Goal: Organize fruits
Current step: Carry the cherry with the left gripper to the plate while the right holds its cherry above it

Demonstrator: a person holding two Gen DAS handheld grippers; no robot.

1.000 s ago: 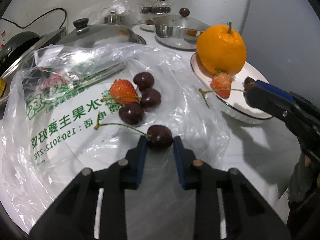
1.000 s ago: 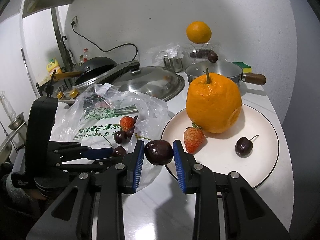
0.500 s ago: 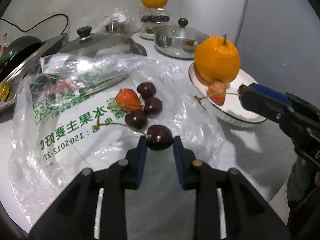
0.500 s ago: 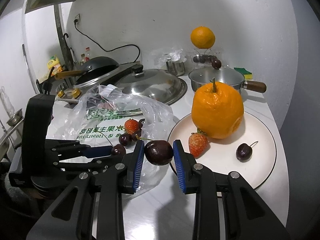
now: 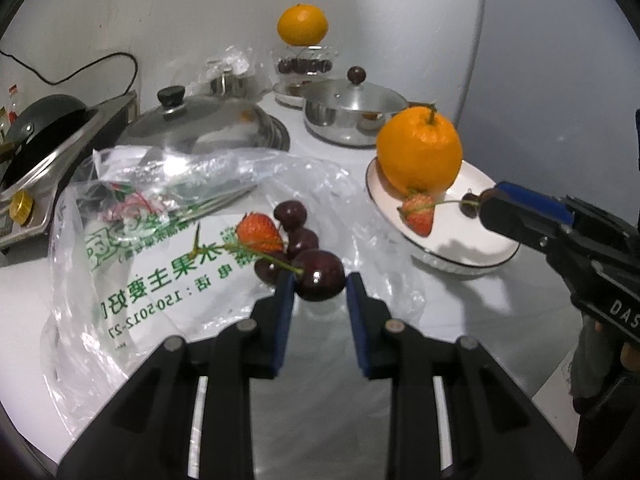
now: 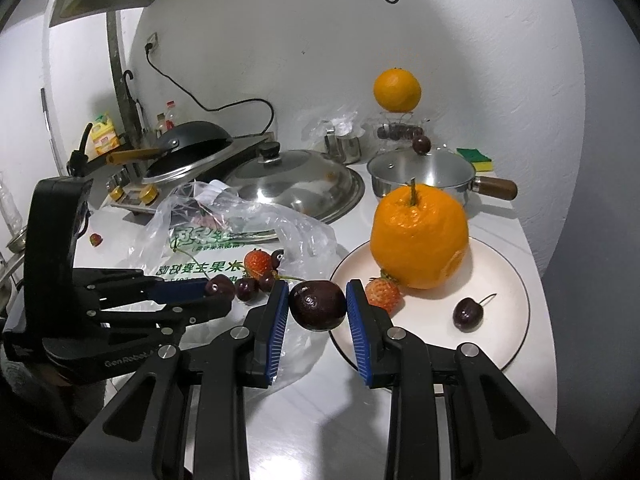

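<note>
Your left gripper (image 5: 320, 286) is clamped on a cherry (image 5: 320, 276) above the plastic bag (image 5: 160, 280), and your right gripper (image 6: 318, 306) pinches another cherry (image 6: 318, 306) near the plate (image 6: 508, 320), probably because the fruits are being collected there beside the orange (image 6: 418, 236)

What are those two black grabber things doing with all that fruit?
A person is sorting fruit with them. The left gripper pinches a cherry above the plastic bag. The right gripper holds another cherry by the plate's edge. An orange, a strawberry and one cherry already sit there.
</note>
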